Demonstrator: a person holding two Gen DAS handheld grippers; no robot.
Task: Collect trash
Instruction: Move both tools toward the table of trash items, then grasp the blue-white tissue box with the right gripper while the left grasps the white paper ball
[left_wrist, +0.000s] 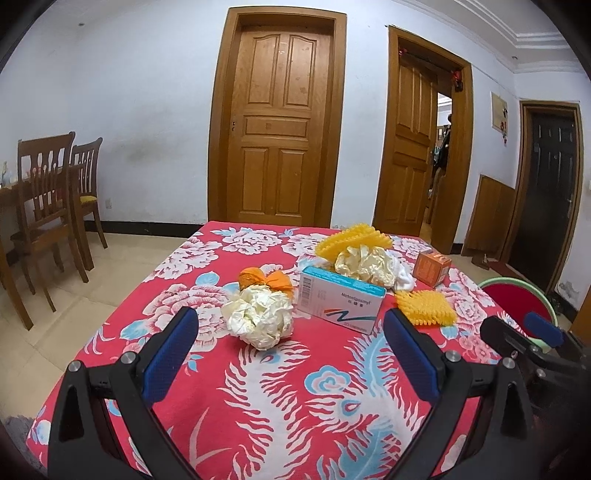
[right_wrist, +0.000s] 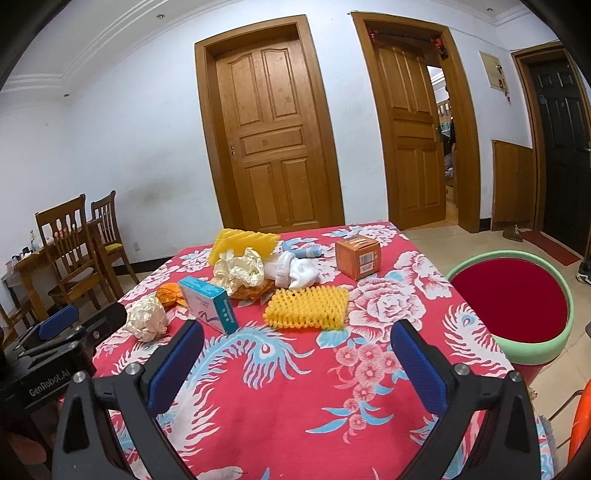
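Here both grippers are hovering wide open, holding nothing, over the floral tablecloth (left_wrist: 295, 387).
A crumpled paper ball (left_wrist: 259, 317) is lying just ahead between the left gripper's (left_wrist: 291, 347) jaws; a yellow foam net (right_wrist: 308, 308) is sitting ahead of the right gripper (right_wrist: 297, 356), with a green-rimmed basin (right_wrist: 513, 295) lying off beyond its right jaw.

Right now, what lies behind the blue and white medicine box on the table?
Behind the medicine box sits a crumpled cream paper wad, with yellow foam netting further back. The box hides the wad's base; white socks show only in the right wrist view.
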